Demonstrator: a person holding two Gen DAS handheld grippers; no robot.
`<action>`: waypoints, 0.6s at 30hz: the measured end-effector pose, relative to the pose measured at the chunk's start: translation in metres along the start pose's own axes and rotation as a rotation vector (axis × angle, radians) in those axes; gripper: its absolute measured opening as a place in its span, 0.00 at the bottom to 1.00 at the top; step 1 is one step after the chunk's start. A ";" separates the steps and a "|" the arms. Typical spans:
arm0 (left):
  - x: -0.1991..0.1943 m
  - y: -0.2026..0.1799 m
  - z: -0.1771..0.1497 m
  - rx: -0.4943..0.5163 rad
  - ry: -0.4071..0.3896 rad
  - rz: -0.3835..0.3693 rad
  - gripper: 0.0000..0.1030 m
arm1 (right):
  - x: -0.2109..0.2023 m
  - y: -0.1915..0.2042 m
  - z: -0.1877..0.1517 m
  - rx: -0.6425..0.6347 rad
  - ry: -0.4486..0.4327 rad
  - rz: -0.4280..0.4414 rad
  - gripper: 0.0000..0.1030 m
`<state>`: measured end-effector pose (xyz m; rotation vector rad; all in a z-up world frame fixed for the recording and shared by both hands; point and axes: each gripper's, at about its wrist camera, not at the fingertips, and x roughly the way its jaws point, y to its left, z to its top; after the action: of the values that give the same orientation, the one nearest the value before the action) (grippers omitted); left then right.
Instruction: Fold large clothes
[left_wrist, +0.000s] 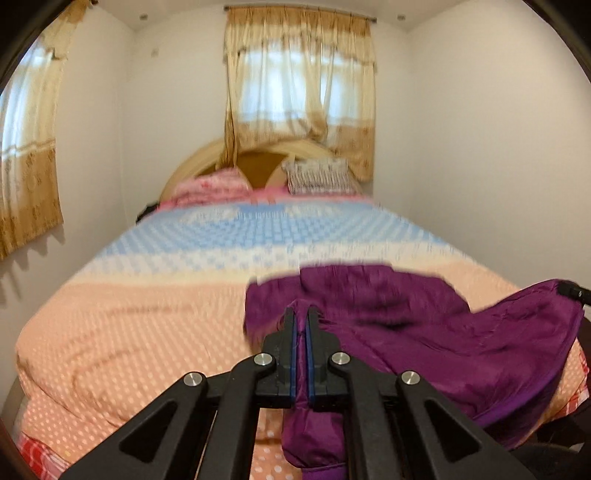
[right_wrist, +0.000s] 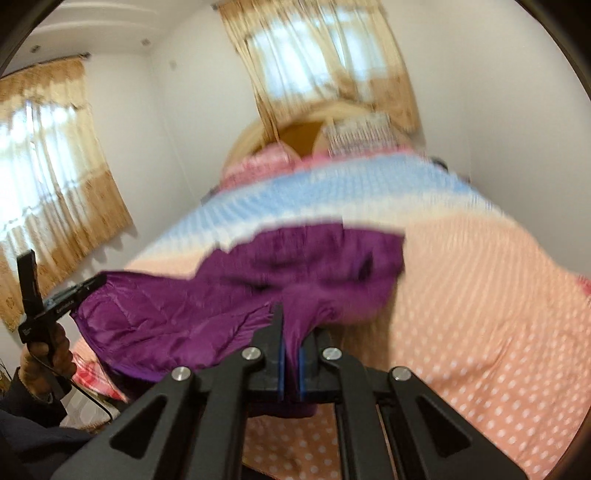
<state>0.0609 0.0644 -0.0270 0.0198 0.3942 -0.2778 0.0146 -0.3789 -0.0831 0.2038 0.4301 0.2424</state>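
On the near end of the bed (left_wrist: 129, 314), your purple jacket (left_wrist: 424, 332) lies partly spread over the peach dotted bedspread, with its near edge raised off the covers. Your left tongs (left_wrist: 301, 314) are clamped on a bunched fold of the jacket, fabric hanging below the pads. Your right tongs (right_wrist: 291, 325) are likewise closed tight on another fold. Both views are blurred. Pillows (left_wrist: 317, 177) sit at the headboard, under the curtains (left_wrist: 299, 85).

A home bedroom: made bed (left_wrist: 147, 314), pillows (left_wrist: 321, 175), curtained windows (left_wrist: 299, 81).
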 end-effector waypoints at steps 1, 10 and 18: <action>0.000 0.000 0.005 0.002 -0.012 0.003 0.02 | -0.005 0.001 0.007 -0.003 -0.029 0.008 0.06; 0.150 0.013 0.017 0.075 0.039 0.112 0.03 | 0.111 -0.038 0.057 0.013 -0.081 -0.077 0.06; 0.248 0.037 0.031 -0.039 0.110 0.114 0.53 | 0.219 -0.094 0.074 0.139 0.018 -0.155 0.06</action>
<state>0.3022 0.0326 -0.0949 0.0195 0.5058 -0.1572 0.2572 -0.4188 -0.1246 0.3028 0.4790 0.0625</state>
